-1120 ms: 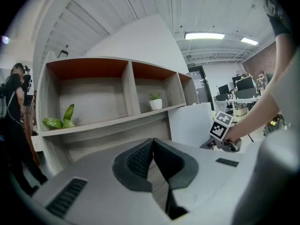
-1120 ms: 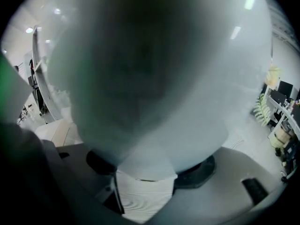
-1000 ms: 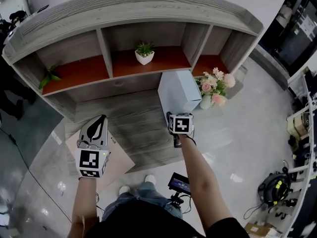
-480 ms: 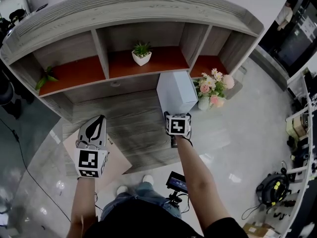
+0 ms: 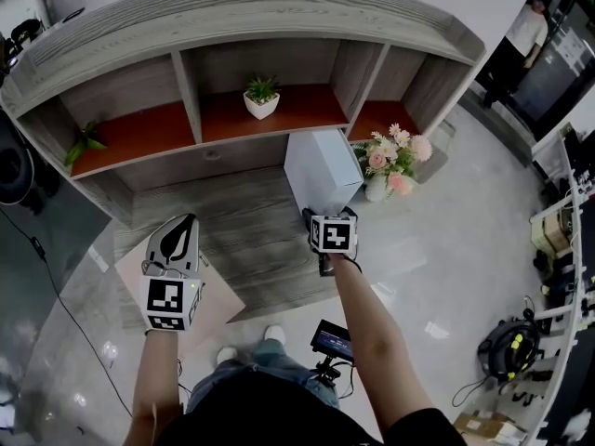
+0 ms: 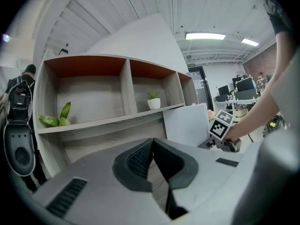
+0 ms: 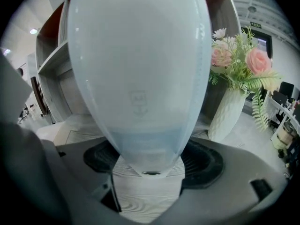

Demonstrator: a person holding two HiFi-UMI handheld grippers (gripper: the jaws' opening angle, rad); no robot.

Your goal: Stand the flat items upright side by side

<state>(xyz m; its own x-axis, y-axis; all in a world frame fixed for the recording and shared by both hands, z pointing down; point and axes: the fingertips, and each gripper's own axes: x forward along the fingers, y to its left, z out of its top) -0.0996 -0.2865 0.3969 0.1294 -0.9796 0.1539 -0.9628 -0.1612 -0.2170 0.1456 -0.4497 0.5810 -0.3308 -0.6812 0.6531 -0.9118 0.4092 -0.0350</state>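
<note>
A flat white panel (image 5: 321, 167) stands upright on the wood-grain desk (image 5: 251, 240), just in front of the shelf. Its lower edge sits between the jaws of my right gripper (image 5: 323, 214), which have just been opening and now stand wide; in the right gripper view the panel (image 7: 140, 69) fills the picture above my right gripper (image 7: 150, 159). My left gripper (image 5: 189, 221) hovers at the near left over a flat brown cardboard sheet (image 5: 221, 307), tips together with nothing between them. In the left gripper view, my left gripper (image 6: 153, 141) faces the shelf, with the panel (image 6: 190, 123) to the right.
The shelf unit (image 5: 232, 26) has three red-floored bays, with a small potted plant (image 5: 261, 98) in the middle and green leaves (image 5: 85, 143) at left. A white vase of pink flowers (image 5: 389, 161) stands right of the panel. A person (image 5: 521, 40) stands far right.
The view has drifted, so the panel and my right gripper sit slightly further left and higher. The panel stays upright. My left gripper has not moved.
</note>
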